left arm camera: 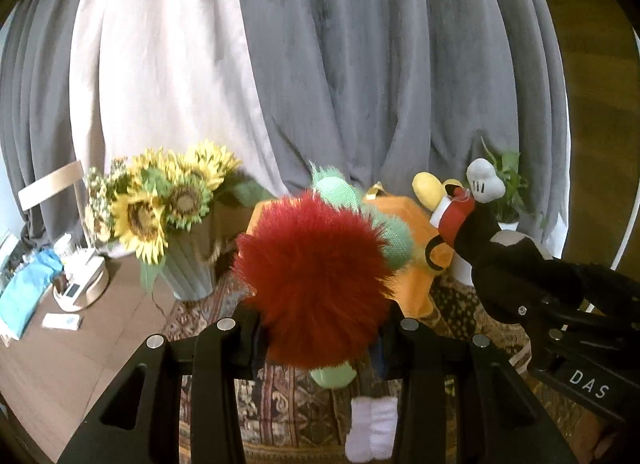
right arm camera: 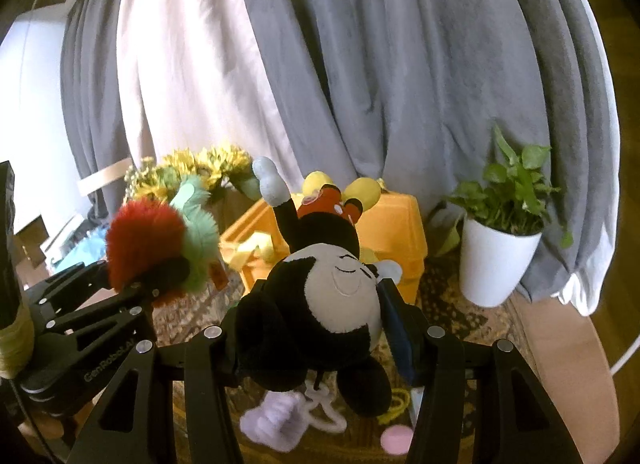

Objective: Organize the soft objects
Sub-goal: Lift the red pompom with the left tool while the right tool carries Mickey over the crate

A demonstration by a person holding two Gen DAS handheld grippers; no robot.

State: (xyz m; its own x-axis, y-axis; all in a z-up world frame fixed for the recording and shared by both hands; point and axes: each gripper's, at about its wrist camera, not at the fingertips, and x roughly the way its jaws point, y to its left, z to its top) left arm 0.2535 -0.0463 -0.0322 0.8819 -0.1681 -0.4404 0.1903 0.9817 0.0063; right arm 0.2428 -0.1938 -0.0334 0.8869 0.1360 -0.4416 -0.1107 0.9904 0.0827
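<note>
Two plush toys up in the air, one per gripper, both short of the orange bin point(right arm camera: 400, 232) straight ahead on the patterned rug point(left arm camera: 280, 396). Largest first: bin open-topped, its near rim facing the grippers, something yellow already inside, sitting between the sunflower vase point(left arm camera: 188, 268) on the left and the white plant pot point(right arm camera: 494, 264) on the right. Next, the mouse plush point(right arm camera: 332, 296) pinched at the head by the right gripper point(right arm camera: 320, 328), jaws pressed into both sides of the head, about head-width apart; long axis pointing away toward the bin, yellow feet and a white glove leading, so feet first over the near rim. Then the red-and-green plush point(left arm camera: 316, 280) clamped in the left gripper point(left arm camera: 320, 336), jaws closed partway on the red fur, green body stretching forward toward the bin as well. Seen from the right wrist view, left gripper off to the left and slightly back from the bin's left corner; right gripper centred on the bin and seemingly the nearer of the two, though fisheye bend makes that only a judgement. Probably a forward carry and a drop over the rim, mouse likely first. Smallest: a lilac soft item point(right arm camera: 276, 420) and a pink disc point(right arm camera: 396, 440) down on the rug beneath the right gripper, not yet gathered.
</note>
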